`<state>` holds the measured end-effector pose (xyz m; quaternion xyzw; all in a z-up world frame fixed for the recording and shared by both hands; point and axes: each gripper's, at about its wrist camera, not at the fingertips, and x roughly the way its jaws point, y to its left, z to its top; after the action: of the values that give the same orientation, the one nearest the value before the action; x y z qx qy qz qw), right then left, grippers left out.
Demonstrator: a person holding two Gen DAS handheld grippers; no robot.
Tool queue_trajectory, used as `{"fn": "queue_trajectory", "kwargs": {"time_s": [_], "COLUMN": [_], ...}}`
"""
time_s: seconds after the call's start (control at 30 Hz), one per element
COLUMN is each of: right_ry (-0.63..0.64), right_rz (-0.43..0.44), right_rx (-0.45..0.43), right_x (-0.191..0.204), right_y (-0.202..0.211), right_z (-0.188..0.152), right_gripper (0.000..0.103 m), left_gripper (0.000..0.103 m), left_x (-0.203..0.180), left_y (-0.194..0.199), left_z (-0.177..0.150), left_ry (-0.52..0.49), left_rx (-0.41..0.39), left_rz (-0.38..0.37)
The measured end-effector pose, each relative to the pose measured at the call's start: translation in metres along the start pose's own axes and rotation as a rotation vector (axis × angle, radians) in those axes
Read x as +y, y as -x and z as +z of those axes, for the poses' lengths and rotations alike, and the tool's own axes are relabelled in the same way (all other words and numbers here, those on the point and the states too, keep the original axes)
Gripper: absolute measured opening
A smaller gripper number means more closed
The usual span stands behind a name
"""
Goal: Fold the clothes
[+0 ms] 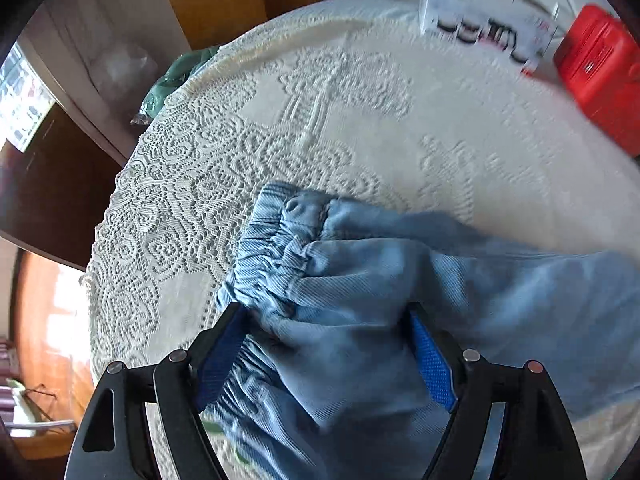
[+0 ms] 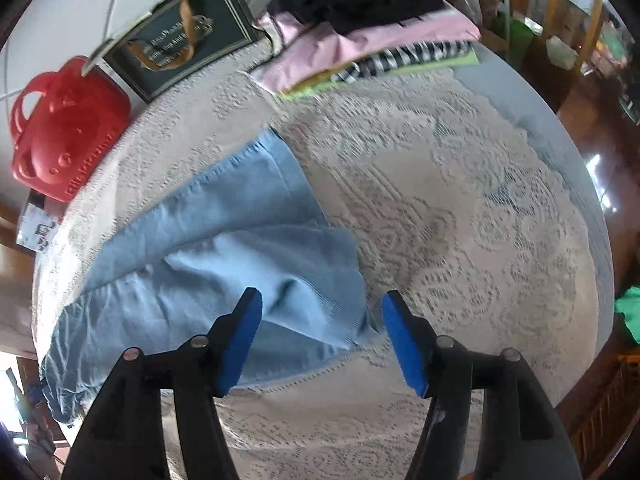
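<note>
Both pairs of fingers [image 1: 434, 364] wide apart over blue trousers [image 2: 224, 248]; nothing gripped.

Each camera sits on a gripper and looks forward between its two fingers, pointing steeply down at a table with a lace cloth [image 1: 320, 128].

The left camera is very close. The blue pants [image 1: 400, 300] fill its picture from 3 o'clock round to 6 o'clock, and the table edge curves past 9 o'clock.

The right camera looks from a bit farther off. The blue pants lie toward 9 o'clock, and a pile of clothes [image 2: 360, 28] sits at 12 o'clock.

Both views share the lace cloth, the blue pants and a red case [image 1: 600, 76].
</note>
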<state>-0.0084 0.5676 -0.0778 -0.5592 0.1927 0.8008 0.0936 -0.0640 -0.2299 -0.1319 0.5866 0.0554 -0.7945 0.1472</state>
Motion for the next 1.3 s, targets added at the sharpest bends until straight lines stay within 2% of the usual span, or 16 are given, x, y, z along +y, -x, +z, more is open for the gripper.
{"fn": "queue_trajectory", "kwargs": {"time_s": [0.1, 0.2, 0.23, 0.27, 0.37, 0.4, 0.43, 0.47, 0.53, 0.67, 0.73, 0.83, 0.97, 1.1, 1.3], "right_ry": [-0.049, -0.078, -0.085, -0.091, -0.081, -0.047, -0.013, 0.028, 0.105, 0.173, 0.176, 0.177, 0.182, 0.227, 0.23], "right_rz": [0.022, 0.048, 0.048, 0.043, -0.003, -0.029, -0.056, -0.087, -0.108, -0.016, 0.028, 0.049, 0.099, 0.109, 0.061], "right_rx": [0.015, 0.014, 0.029, 0.042, 0.087, 0.096, 0.105, 0.098, -0.003, -0.275, -0.34, -0.423, -0.551, -0.61, -0.556], "right_x": [-0.008, -0.01, -0.009, -0.008, -0.003, 0.003, 0.009, 0.016, 0.033, 0.048, 0.05, 0.052, 0.054, 0.059, 0.069], "right_y": [-0.01, -0.02, -0.027, -0.033, -0.057, -0.062, -0.067, -0.069, -0.048, 0.034, 0.063, 0.092, 0.132, 0.164, 0.157], "right_z": [0.005, 0.018, 0.024, 0.029, 0.04, 0.042, 0.044, 0.046, 0.048, 0.044, 0.049, 0.057, 0.049, 0.039, 0.055], "right_gripper": [0.062, 0.063, 0.067, 0.07, 0.07, 0.063, 0.014, 0.003, 0.002, 0.002, 0.003, 0.003, 0.003, 0.003, 0.003], "left_gripper": [0.087, 0.089, 0.09, 0.09, 0.092, 0.092, 0.093, 0.093, 0.093, 0.093, 0.094, 0.094, 0.094, 0.094, 0.094], "left_x": [-0.001, 0.003, 0.002, 0.004, 0.008, 0.007, 0.007, 0.007, 0.007, 0.009, 0.011, 0.012, 0.012, 0.014, 0.019], "left_y": [-0.011, -0.017, -0.018, -0.02, -0.026, -0.027, -0.027, -0.027, -0.028, -0.027, -0.028, -0.029, -0.029, -0.029, -0.032], "left_z": [-0.001, 0.002, 0.005, 0.005, 0.004, 0.004, 0.004, 0.004, 0.004, 0.003, 0.003, 0.002, 0.004, 0.002, 0.005], "left_ry": [-0.006, 0.011, 0.017, 0.025, 0.035, 0.035, 0.033, 0.031, 0.032, 0.044, 0.047, 0.049, 0.056, 0.059, 0.056], "left_rx": [0.011, 0.032, 0.039, 0.046, 0.054, 0.054, 0.056, 0.057, 0.061, 0.062, 0.062, 0.064, 0.066, 0.06, 0.06], "left_rz": [0.017, 0.002, -0.004, -0.011, -0.024, -0.023, -0.02, -0.018, -0.019, -0.035, -0.035, -0.034, -0.046, -0.06, -0.069]}}
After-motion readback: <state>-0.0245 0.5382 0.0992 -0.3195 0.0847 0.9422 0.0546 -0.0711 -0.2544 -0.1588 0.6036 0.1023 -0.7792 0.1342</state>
